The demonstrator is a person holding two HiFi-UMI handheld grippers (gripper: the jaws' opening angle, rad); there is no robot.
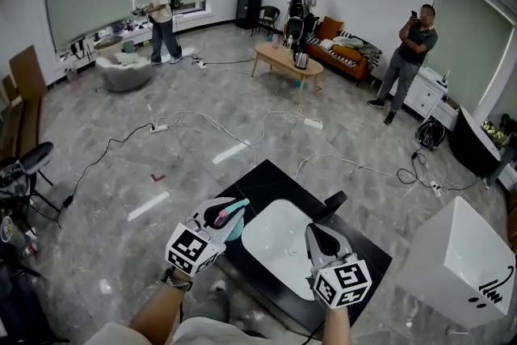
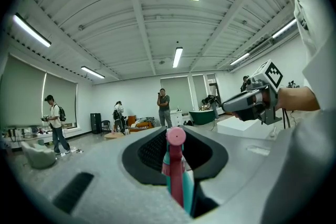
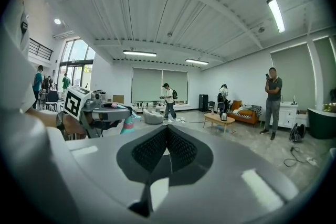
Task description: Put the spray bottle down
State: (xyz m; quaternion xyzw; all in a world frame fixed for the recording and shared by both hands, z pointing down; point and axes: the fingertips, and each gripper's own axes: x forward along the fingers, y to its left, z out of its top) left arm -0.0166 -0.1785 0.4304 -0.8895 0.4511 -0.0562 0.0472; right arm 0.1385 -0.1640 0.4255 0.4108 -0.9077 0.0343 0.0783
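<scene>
Left hand-held gripper (image 2: 177,131) clamps the spray bottle (image 2: 176,176) between its jaws.

From here, my left gripper (image 1: 216,214) hangs over the bench's (image 1: 266,178) left edge, the bottle (image 1: 235,224) between its fingers. A tray (image 1: 279,242) lies on the bench just right of it, and my right gripper (image 1: 313,233) is above the tray's right side. A box (image 1: 460,262) stands on the floor to the right. Far behind, a low table (image 1: 287,59) sits before a sofa (image 1: 347,56).
</scene>
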